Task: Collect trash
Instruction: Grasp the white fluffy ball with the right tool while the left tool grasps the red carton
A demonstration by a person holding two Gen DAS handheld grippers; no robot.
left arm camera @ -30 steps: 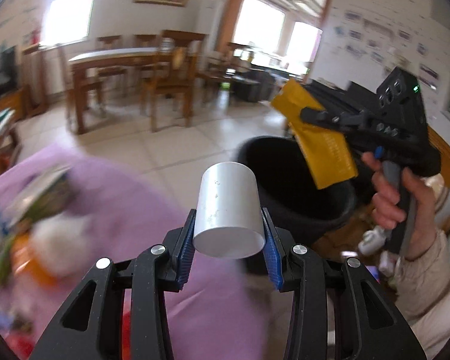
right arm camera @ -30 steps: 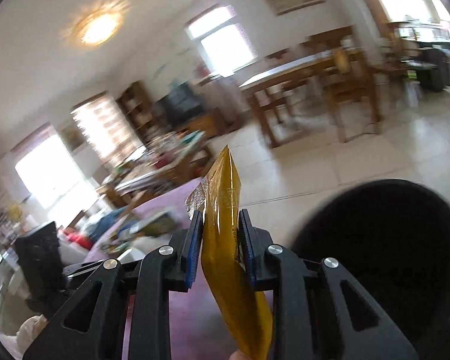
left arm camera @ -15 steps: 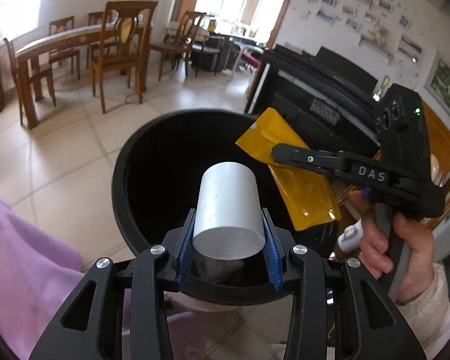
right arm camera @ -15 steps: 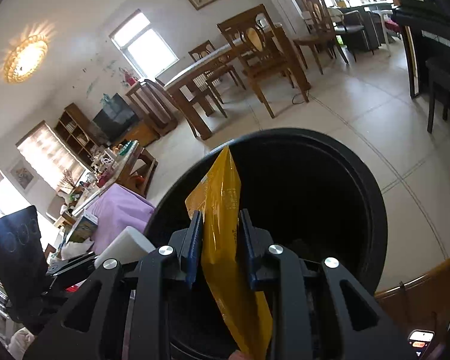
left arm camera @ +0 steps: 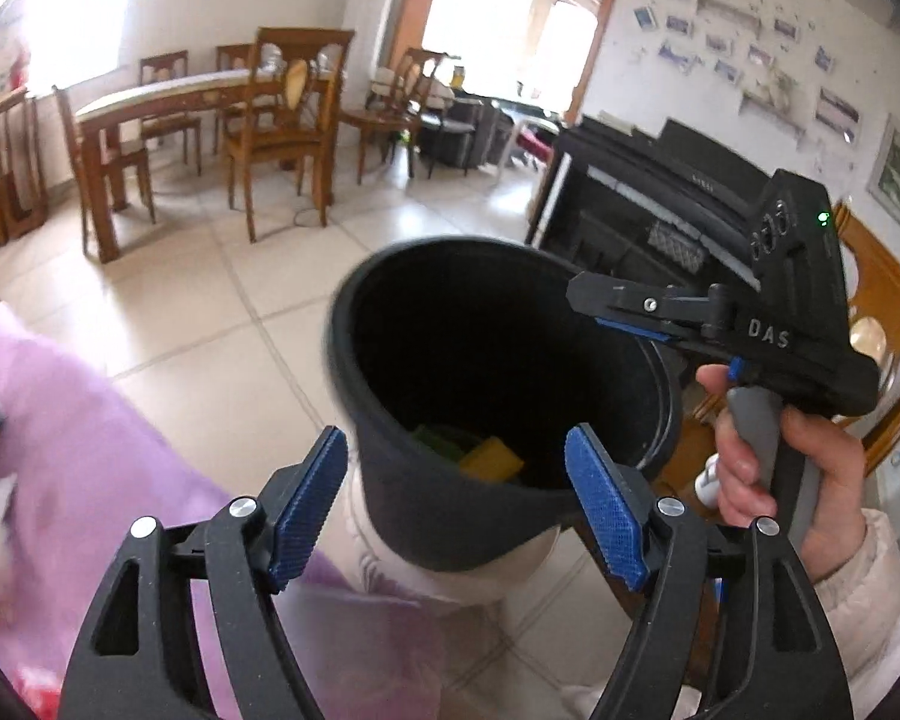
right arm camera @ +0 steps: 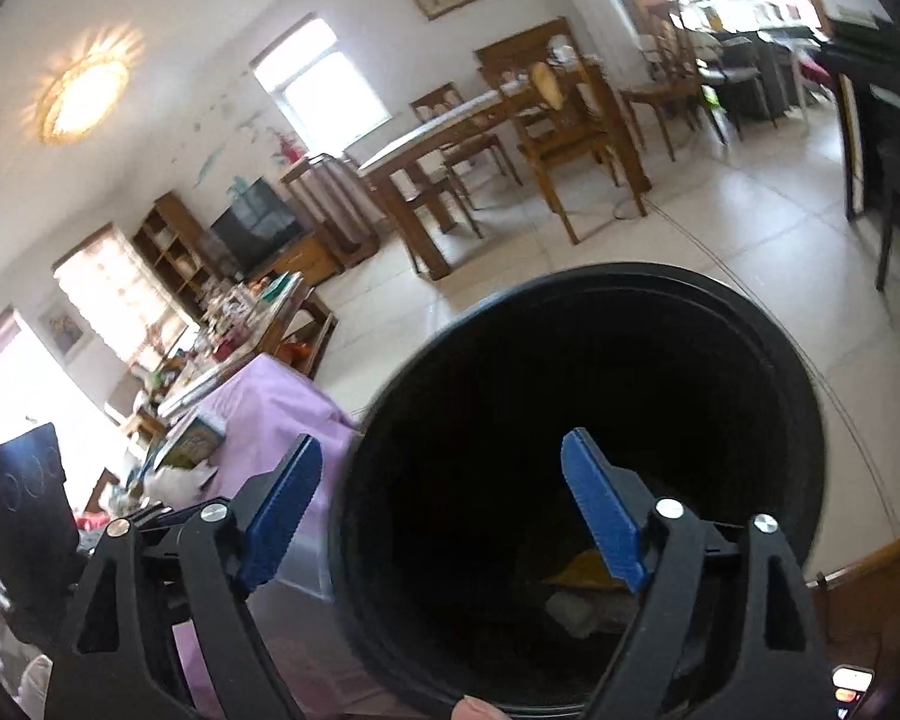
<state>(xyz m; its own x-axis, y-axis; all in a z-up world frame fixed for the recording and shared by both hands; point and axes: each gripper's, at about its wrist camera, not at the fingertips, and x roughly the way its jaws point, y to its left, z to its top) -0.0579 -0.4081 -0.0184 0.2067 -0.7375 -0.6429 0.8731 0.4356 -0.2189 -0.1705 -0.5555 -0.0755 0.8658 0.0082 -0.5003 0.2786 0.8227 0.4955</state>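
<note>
Trash bin (left arm camera: 450, 516), black and round, close in front of both cameras, mouth tipped this way. Down at the bottom inside, a yellow packet (left arm camera: 491, 461) right beside something green (left arm camera: 438, 438). From the right wrist view, the same yellow packet (right arm camera: 588, 567) deep in the dark, with a pale lump (right arm camera: 576, 606) just below it, too dim to tell what. Low by the near rim of the bin, left gripper (left arm camera: 453, 444), blue pads (left arm camera: 306, 498) spread wide, just opened up, nothing pinched between them. Up over the right side of the rim, right gripper (left arm camera: 594, 300), held by a hand (left arm camera: 756, 468) in a pale sleeve and pointing across the mouth of the bin. From its own camera, right gripper (right arm camera: 441, 444) also spread wide, just opened up, holding nothing, with the black hole of the bin (right arm camera: 630, 276) straight ahead. Purple cloth (left arm camera: 90, 450) to the left of the bin, with some blurry bits on it. Farther back, pale floor tiles (left arm camera: 222, 312), a wooden table (left arm camera: 168, 93) with chairs round it, and a black piano (left arm camera: 642, 204) behind the bin on the right.
</note>
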